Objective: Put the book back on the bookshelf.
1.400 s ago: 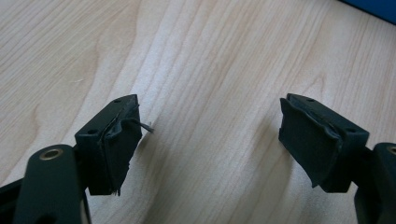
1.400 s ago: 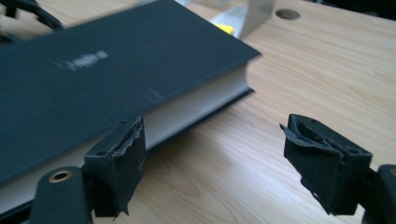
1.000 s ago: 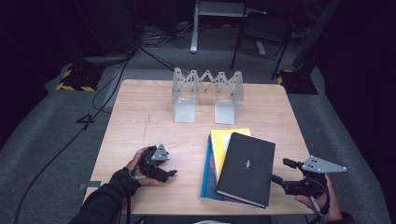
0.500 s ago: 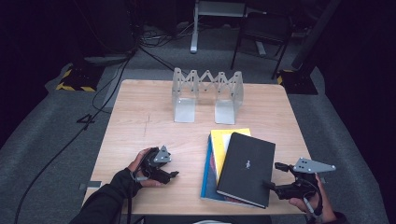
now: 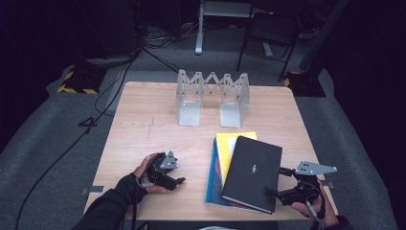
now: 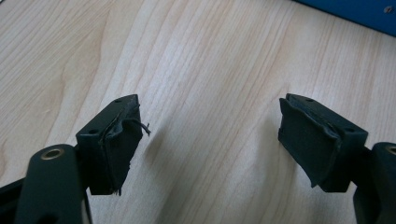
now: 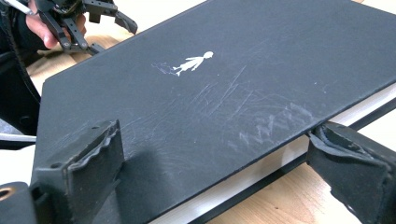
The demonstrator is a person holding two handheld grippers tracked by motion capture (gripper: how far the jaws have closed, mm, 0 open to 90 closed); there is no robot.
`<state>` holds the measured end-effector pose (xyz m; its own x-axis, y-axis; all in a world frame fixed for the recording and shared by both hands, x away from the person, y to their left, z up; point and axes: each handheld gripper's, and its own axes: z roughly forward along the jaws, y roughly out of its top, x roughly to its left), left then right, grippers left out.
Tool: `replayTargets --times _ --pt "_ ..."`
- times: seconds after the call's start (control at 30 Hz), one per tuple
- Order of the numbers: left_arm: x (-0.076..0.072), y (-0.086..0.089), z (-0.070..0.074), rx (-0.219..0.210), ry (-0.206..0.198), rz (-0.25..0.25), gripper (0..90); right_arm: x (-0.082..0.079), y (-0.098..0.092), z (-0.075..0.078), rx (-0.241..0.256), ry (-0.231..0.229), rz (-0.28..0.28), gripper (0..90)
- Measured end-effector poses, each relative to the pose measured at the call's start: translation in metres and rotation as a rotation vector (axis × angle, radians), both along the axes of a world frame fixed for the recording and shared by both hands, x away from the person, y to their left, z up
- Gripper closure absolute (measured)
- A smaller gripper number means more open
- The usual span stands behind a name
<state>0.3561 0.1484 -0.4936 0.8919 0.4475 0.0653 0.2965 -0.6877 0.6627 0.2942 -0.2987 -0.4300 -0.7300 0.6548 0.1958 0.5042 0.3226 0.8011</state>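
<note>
A black hardcover book (image 5: 251, 172) with a small white figure on its cover (image 7: 196, 93) lies on top of a yellow book (image 5: 229, 143) and a blue book (image 5: 211, 182), at the front right of the wooden table (image 5: 143, 120). My right gripper (image 5: 276, 181) stands open at the black book's right edge. In the right gripper view (image 7: 217, 154) its jaws straddle that edge, one over the cover, the other beside the pages. My left gripper (image 5: 173, 175) rests open on bare wood left of the books (image 6: 212, 126), with nothing between its jaws.
A folding metal book rack (image 5: 213, 98) stands at the back middle of the table. A corner of the blue book (image 6: 359, 11) lies just beyond the left gripper. The table's front edge is close to both hands. Cables (image 5: 110, 91) lie on the floor to the left.
My right gripper has moved left and lower, so its jaws now reach around the black book's right edge. The left gripper and the books have stayed put.
</note>
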Motion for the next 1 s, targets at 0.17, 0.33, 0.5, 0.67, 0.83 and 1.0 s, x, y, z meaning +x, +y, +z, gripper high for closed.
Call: replayTargets --times 0.17,0.33,0.5,0.67,0.83,1.0 --pt "0.001 -0.009 0.004 -0.006 -0.007 -0.011 21.7 0.006 0.010 0.000 -0.009 -0.004 -0.002 2.9" --pt "0.002 -0.015 0.006 -0.015 -0.020 -0.027 21.9 0.013 0.019 0.001 -0.021 -0.001 0.000 2.5" --pt "0.005 -0.023 0.011 -0.009 -0.044 -0.037 22.1 0.020 0.031 0.003 -0.035 0.003 0.016 2.2" --pt "0.010 -0.031 0.012 -0.005 -0.045 -0.049 22.7 0.026 0.039 0.003 -0.044 0.008 0.037 2.2" --pt "0.015 -0.038 0.015 -0.028 -0.042 -0.050 22.9 0.030 0.045 0.004 -0.051 0.006 0.048 2.2" --pt "0.021 -0.045 0.015 -0.047 -0.040 -0.046 23.7 0.034 0.047 0.004 -0.051 0.008 0.061 2.2"
